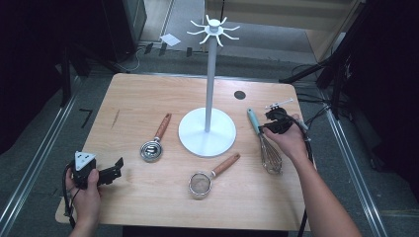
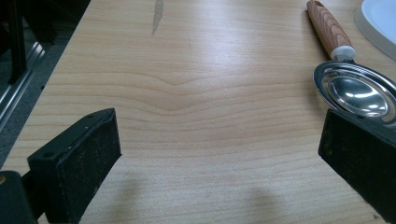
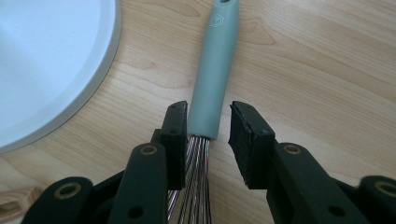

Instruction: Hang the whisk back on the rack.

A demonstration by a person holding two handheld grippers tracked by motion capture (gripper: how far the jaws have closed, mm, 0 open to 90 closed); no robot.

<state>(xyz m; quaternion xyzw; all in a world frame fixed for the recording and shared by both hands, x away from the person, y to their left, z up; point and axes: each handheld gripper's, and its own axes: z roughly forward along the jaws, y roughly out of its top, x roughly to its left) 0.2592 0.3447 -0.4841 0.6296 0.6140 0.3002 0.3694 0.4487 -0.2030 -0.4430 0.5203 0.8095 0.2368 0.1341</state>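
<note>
A whisk (image 1: 267, 148) with a teal handle (image 3: 215, 70) lies on the wooden table (image 1: 148, 98), right of the white stand's base (image 1: 207, 133). My right gripper (image 1: 269, 126) is lowered over it. In the right gripper view its jaws (image 3: 210, 116) straddle the lower end of the handle, just above the wires. The left jaw is at the handle's side and a gap shows at the right jaw, so the gripper is open. My left gripper (image 1: 116, 168) rests near the table's front left with its jaws (image 2: 219, 135) wide open over bare wood.
A white hook stand (image 1: 211, 74) rises from the table's middle. A steel scoop (image 1: 150, 149) with a wooden handle lies left of its base, close to my left gripper's right jaw (image 2: 357, 91). A small strainer (image 1: 200, 183) lies at the front centre. The stand's base (image 3: 46, 60) is just left of the whisk.
</note>
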